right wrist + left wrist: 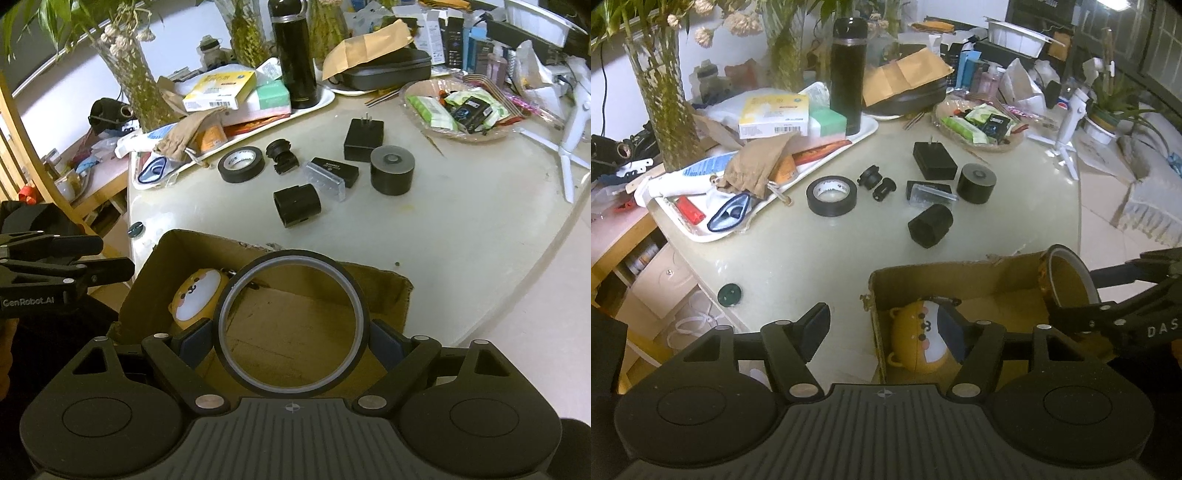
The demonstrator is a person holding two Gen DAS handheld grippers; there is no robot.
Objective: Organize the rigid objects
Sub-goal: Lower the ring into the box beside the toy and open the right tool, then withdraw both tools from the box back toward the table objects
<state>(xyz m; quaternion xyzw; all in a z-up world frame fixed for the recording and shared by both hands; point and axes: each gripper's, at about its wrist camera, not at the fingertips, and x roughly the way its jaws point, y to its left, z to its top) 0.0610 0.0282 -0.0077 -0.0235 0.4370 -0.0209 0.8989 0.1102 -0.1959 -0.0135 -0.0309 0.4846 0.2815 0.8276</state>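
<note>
My right gripper (291, 343) is shut on a large thin tape ring (295, 258), held upright over the open cardboard box (207, 251). In the left wrist view that ring (1067, 280) hangs above the box's right end (960, 280), in the right gripper (1075, 295). A yellow bear toy (916, 339) (195, 295) lies inside the box. My left gripper (886, 332) is open and holds nothing, hovering at the box's left edge above the toy; it (110, 258) shows at the left in the right wrist view. Loose on the table are a black tape roll (832, 195), black cylinder (976, 183), charger plug (934, 160), hexagonal black piece (930, 225) and clear case (931, 194).
A white tray (864, 129) piled with boxes and a tall black flask (847, 74) fills the back left. A basket of packets (979, 125) and a white tripod (1067, 122) stand at the back right. A small dark cap (729, 294) lies near the table's left edge.
</note>
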